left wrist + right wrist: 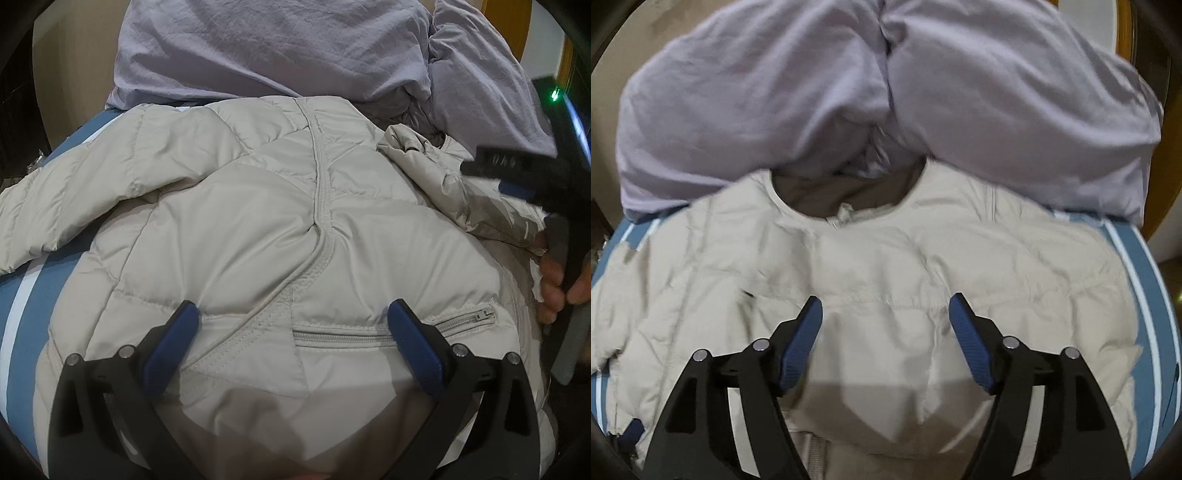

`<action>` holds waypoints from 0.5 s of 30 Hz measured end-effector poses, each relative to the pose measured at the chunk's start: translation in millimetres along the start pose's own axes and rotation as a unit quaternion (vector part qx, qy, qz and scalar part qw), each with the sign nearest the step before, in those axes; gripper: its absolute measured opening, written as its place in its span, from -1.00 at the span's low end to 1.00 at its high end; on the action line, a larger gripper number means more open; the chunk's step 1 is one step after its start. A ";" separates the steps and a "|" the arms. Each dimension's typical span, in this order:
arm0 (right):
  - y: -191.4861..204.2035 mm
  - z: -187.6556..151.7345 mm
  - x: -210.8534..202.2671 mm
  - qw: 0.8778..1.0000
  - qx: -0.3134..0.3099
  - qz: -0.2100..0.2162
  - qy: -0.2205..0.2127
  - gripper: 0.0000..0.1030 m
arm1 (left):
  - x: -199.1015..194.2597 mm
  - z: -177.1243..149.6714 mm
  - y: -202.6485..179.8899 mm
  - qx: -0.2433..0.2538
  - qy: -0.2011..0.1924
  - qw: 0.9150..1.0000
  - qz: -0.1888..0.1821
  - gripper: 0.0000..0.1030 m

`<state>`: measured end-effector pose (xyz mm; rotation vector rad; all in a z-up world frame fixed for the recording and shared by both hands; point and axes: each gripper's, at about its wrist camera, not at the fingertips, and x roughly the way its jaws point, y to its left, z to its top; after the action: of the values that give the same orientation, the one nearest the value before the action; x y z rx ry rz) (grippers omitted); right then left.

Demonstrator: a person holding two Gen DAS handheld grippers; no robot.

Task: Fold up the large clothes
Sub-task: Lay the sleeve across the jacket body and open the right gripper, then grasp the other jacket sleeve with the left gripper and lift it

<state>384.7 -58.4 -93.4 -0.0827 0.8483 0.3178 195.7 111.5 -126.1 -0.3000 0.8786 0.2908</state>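
- left wrist view: cream quilted jacket (266, 221) lies spread front-up on a blue surface with white stripes (26, 332), filling most of the frame
- centre zipper (323, 192) of the jacket runs top to bottom and kinks to the left lower down
- zipped pocket (402, 326) sits on the right lower part of the jacket, pull at its right end
- left gripper (293, 325) hangs over the lower jacket, jaws wide apart, blue pads (173, 343) clear of the fabric, nothing held between them
- lilac garment (280, 48) is bunched up beyond the jacket's top edge, touching it
- right gripper (517, 177) shows blurred at the right edge over the folded-in sleeve (443, 166); a hand (557, 284) grips its handle
- right wrist view: same jacket (886, 266), round neckline (846, 195) at the far side showing darker lining
- lilac garment (849, 92) is piled just past the neckline, overlapping the collar edge
- right gripper (885, 321) is over the chest area, jaws parted well but less than fully, nothing between the blue pads (801, 347), no fabric pinched
- striped blue surface (1137, 280) shows on both sides of the jacket
- frame is motion-blurred, fine quilting detail is hard to read
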 end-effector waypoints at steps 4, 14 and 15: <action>3.9 -7.8 17.0 1.000 0.003 0.000 0.018 0.61 | 0.0 0.1 -0.2 0.000 0.000 1.000 0.000 0.96; 18.2 -21.2 28.7 0.999 -0.028 -0.028 0.003 0.78 | 0.5 -0.2 0.5 -0.002 -0.001 1.000 -0.002 0.96; 18.2 -21.8 29.1 0.999 -0.029 -0.029 0.001 0.78 | 0.5 -0.2 0.7 -0.002 -0.002 1.000 -0.003 0.96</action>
<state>381.3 -38.3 -128.7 -0.1612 0.8374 0.2871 195.6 112.2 -126.7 -0.3055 0.8740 0.2876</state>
